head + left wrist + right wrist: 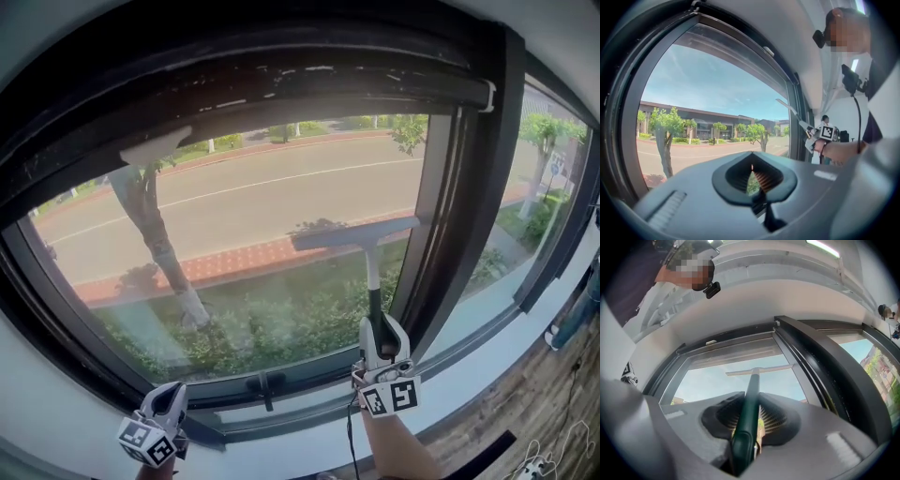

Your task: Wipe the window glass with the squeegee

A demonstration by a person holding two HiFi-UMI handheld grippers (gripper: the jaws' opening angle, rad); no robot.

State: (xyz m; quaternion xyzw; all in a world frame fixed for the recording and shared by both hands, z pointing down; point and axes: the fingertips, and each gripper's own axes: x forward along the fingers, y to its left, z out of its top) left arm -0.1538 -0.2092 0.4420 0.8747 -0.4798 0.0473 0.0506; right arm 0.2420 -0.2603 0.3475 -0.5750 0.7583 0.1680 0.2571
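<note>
Glass of the big window pane (234, 225) fills its dark metal frame (466, 187). The long squeegee with white shaft and green handle (371, 281) sets its pale blade against the pane's right part, near the upright mullion, so free room lies leftward and down. The right gripper (380, 342) clamps the handle low for reach. The left gripper (167, 405), jaws together on nothing, hangs by the sill.
</note>
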